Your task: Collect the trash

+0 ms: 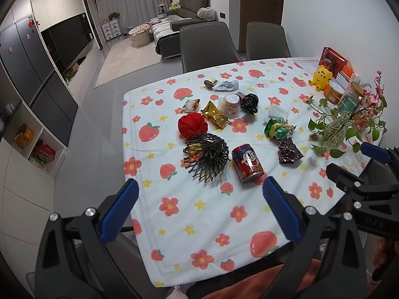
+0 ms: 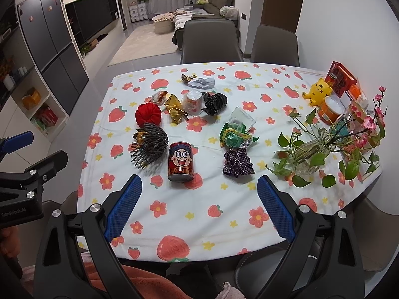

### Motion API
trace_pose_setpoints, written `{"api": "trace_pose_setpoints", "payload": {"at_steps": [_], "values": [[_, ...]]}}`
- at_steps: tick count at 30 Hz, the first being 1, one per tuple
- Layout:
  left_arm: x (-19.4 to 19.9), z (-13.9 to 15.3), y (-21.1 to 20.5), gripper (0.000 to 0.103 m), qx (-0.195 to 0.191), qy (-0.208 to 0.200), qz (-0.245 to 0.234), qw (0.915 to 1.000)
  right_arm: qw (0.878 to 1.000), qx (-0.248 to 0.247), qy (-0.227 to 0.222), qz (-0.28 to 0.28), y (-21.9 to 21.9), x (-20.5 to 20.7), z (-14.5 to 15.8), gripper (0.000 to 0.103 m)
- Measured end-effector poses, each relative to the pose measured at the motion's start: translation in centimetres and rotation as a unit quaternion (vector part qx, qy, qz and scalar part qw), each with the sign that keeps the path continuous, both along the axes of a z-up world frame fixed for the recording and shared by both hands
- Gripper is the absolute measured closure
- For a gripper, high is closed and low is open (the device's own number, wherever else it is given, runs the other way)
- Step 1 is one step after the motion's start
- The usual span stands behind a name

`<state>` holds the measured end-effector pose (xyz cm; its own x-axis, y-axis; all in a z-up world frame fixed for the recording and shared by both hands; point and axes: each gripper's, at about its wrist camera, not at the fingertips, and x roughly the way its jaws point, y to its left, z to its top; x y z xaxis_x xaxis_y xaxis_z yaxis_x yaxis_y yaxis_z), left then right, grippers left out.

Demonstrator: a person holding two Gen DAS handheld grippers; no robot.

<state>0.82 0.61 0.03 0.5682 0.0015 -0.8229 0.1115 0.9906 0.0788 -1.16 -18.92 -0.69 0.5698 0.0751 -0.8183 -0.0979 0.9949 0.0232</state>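
Trash lies scattered on the flowered tablecloth point(image 1: 199, 214) point(image 2: 224, 211). A red cartoon can point(image 1: 247, 163) point(image 2: 180, 161) lies on its side nearest me. Beside it are a black mesh net point(image 1: 207, 158) point(image 2: 149, 147), a red cloth ball point(image 1: 192, 125) point(image 2: 148, 114), a gold wrapper point(image 1: 215, 114) point(image 2: 175, 108), a clear cup point(image 1: 230, 106) point(image 2: 192, 101), a black crumpled bag point(image 1: 249, 102) point(image 2: 215, 103), a green wrapper point(image 1: 278, 129) point(image 2: 235, 137) and a purple wrapper point(image 1: 289, 151) point(image 2: 237, 162). My left gripper point(image 1: 200, 211) and right gripper point(image 2: 199, 209) are both open and empty above the table's near edge.
A glass vase with leafy plants and pink blossoms point(image 1: 346, 124) point(image 2: 321, 149) stands at the right. Behind it are a yellow toy point(image 1: 321, 77) point(image 2: 318, 91), an orange tub point(image 2: 330, 111) and a red box point(image 1: 333, 61) point(image 2: 340, 79). Two grey chairs point(image 1: 207, 44) point(image 2: 210, 41) stand at the far side.
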Motion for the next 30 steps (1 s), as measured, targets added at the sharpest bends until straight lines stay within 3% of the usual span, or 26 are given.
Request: {"api": "trace_pose_setpoints", "payload": {"at_steps": [30], "values": [[-0.1,0.0,0.1,0.004,-0.002,0.001,0.001,1.0000,1.000,-0.002,-0.004,-0.002,0.7,-0.2,1.1,0.012]]}}
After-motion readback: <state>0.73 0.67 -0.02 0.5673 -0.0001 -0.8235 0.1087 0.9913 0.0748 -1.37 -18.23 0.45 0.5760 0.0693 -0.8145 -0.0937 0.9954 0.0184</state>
